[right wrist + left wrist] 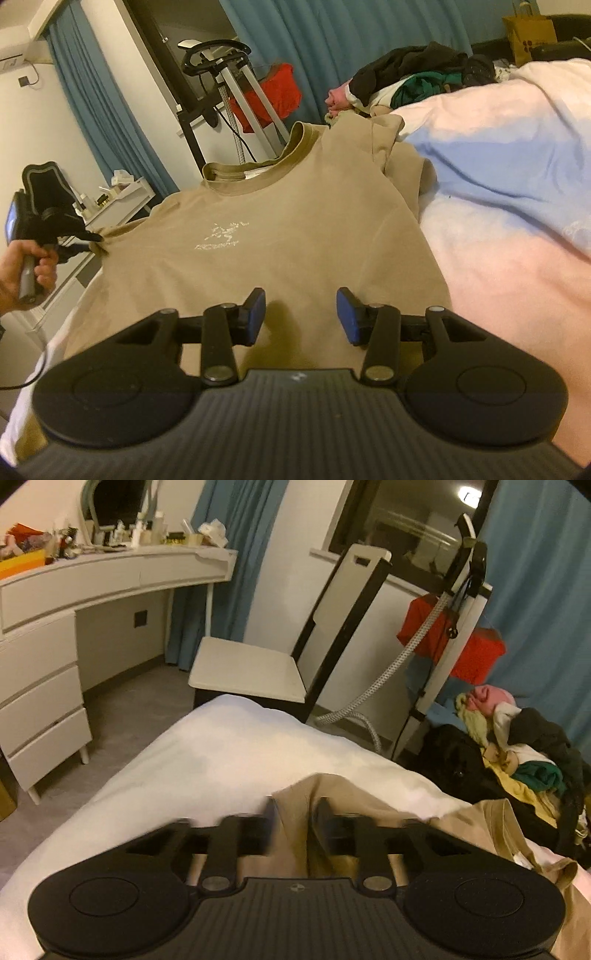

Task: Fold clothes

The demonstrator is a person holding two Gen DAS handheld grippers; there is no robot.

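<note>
Fabric fills the middle of the right wrist view: a tan short-sleeved cotton T-shirt (277, 229) with a small pale chest print lies front-up and spread flat on a pale pink-and-white quilted bed cover (498, 258). Its ribbed collar points toward twelve o'clock and its hem toward six.

The right gripper (301, 299) hangs over the lower part of the shirt at six o'clock. Its blue pads (255, 314) stand moderately apart with bare cloth showing in the gap and nothing pinched between them.

At nine o'clock in that view a person's hand (26, 273) holds the handle of the left gripper (295, 805). The gripper's tips meet the shirt's sleeve, and the cloth puckers to a point there – it looks nipped. In the left wrist view the fingers are blurred and set narrowly, and a ridge of tan cloth runs up between them.

A mixed heap of dark, green, yellow and pink clothes (417, 70) sits on the bed beyond the collar, at about one o'clock. A red cloth (273, 92) hangs on a white stand at eleven o'clock, before long blue curtains (332, 37).

From the left wrist view, a white chair with a black frame (251, 668) stands just past the bed corner at twelve o'clock, and a cluttered white dressing table (110, 572) curves along ten o'clock.
</note>
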